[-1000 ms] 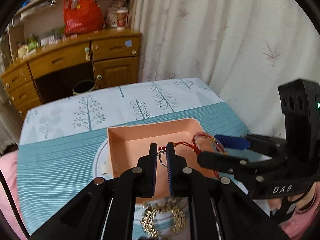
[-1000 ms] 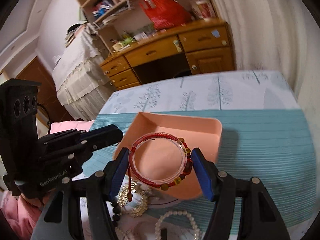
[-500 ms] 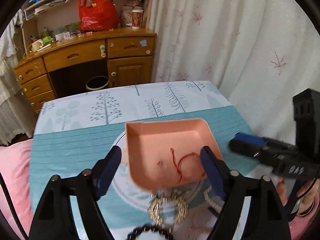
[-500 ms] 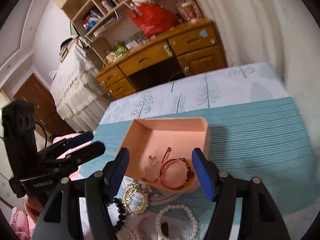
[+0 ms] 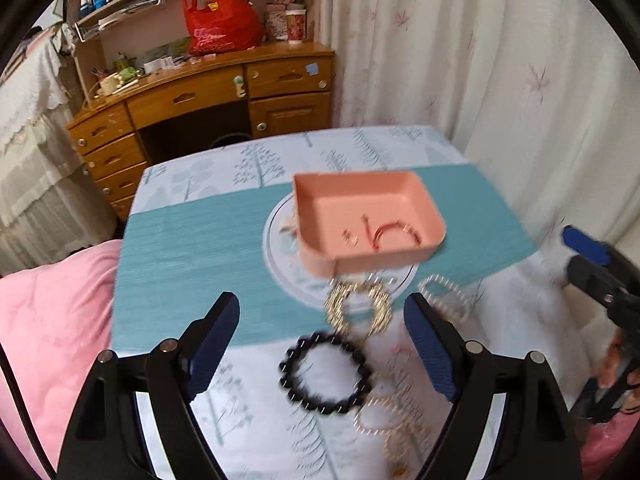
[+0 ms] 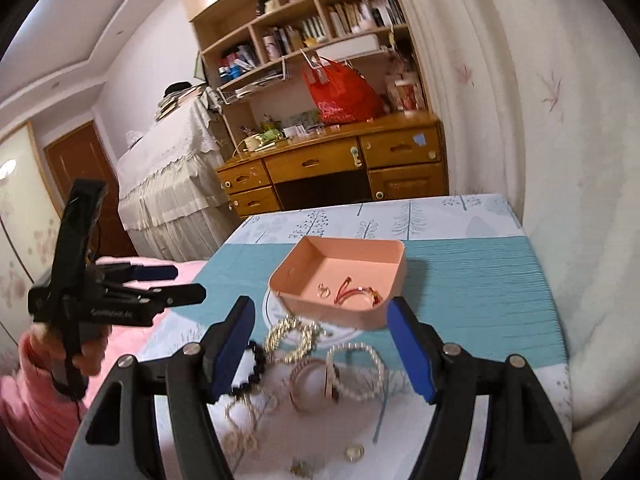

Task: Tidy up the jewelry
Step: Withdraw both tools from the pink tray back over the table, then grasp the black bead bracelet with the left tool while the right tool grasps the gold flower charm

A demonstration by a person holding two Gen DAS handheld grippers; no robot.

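Pink rectangular plastic tray (image 5: 400, 196) sits centre frame on teal-and-white tree-print worktop (image 5: 192, 240), already holding red cord bracelet (image 5: 394, 232) and small ring (image 6: 324, 290); likely collection bin. Loose pieces lie below it: black bead bracelet (image 5: 324, 374), gold chain necklace (image 5: 358, 306), white pearl bracelet (image 6: 356, 372). Left gripper (image 5: 322, 344) fingers spread wide, empty, framing black beads. Right gripper (image 6: 320, 344) fingers wide, empty, over pile

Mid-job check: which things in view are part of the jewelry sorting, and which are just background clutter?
Part of the job: pink tray holding a red string bracelet and a small ring; black bead bracelet, gold chain and pearl bracelet loose on the table; both grippers, open.

Just lying about: red bag, wooden desk, pink blanket.
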